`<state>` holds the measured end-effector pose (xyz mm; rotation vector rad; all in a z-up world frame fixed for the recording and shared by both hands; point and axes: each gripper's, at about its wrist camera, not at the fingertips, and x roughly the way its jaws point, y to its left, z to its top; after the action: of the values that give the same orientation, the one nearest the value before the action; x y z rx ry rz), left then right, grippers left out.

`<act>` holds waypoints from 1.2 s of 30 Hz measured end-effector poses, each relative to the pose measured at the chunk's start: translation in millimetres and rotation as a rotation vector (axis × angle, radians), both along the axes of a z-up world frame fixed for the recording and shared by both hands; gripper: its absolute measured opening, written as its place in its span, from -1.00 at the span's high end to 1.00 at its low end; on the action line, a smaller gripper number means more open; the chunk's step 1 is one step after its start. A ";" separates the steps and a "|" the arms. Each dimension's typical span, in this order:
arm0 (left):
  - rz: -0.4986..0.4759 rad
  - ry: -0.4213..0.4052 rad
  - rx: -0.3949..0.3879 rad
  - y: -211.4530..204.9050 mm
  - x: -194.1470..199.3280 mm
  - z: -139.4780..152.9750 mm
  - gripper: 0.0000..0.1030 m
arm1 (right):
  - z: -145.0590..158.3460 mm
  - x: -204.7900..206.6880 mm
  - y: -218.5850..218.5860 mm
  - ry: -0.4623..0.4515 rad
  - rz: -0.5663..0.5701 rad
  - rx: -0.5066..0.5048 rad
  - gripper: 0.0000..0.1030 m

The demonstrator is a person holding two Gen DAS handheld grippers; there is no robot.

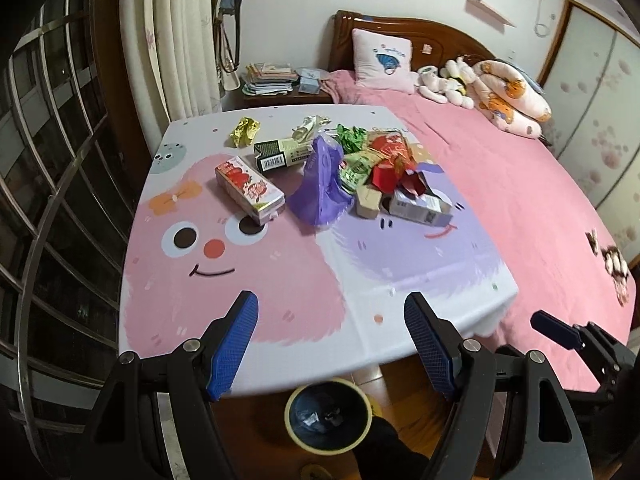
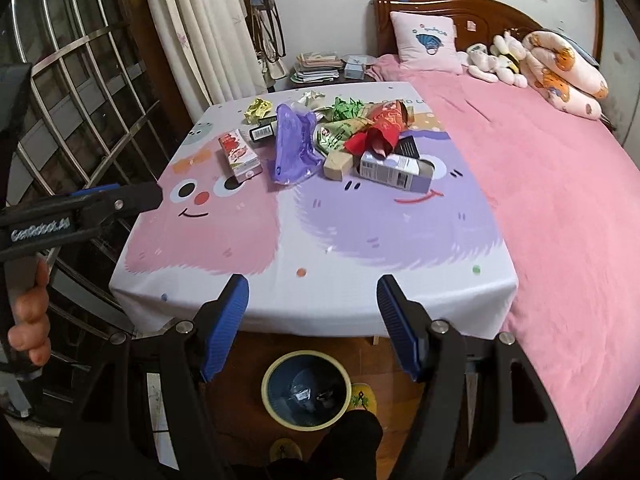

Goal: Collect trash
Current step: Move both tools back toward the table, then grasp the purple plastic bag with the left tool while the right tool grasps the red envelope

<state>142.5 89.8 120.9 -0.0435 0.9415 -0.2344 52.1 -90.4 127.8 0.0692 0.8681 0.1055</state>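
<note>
On printed tablecloth (image 1: 280, 280): crumpled wrappers (image 1: 245, 131), cardboard cartons (image 1: 249, 190).

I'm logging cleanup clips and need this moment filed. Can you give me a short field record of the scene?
surface: table under a pink and purple cartoon-face cloth
trash on table: red strawberry carton, crumpled purple plastic bag, yellow foil wrapper, green crumpled wrapper, white and purple box
bin: yellow-rimmed blue bin on the floor below the table's near edge, some trash inside
left gripper: open, empty
right gripper: open, empty
</note>
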 end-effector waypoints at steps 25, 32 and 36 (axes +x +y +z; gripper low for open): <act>0.236 0.259 0.046 -83.5 324.9 -110.9 -0.49 | -92.2 384.3 -163.5 0.319 -0.029 0.296 -0.24; 0.269 0.307 0.070 -91.3 361.6 -147.4 -0.49 | -140.8 417.7 -166.0 0.427 -0.023 0.365 -0.24; 0.282 0.316 0.066 -92.8 370.8 -158.8 -0.24 | -155.3 419.8 -162.5 0.464 -0.004 0.403 -0.01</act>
<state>513.3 -3.0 -37.9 -0.1551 1.2428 0.0681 471.9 -252.9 -27.5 0.4878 1.2996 0.2668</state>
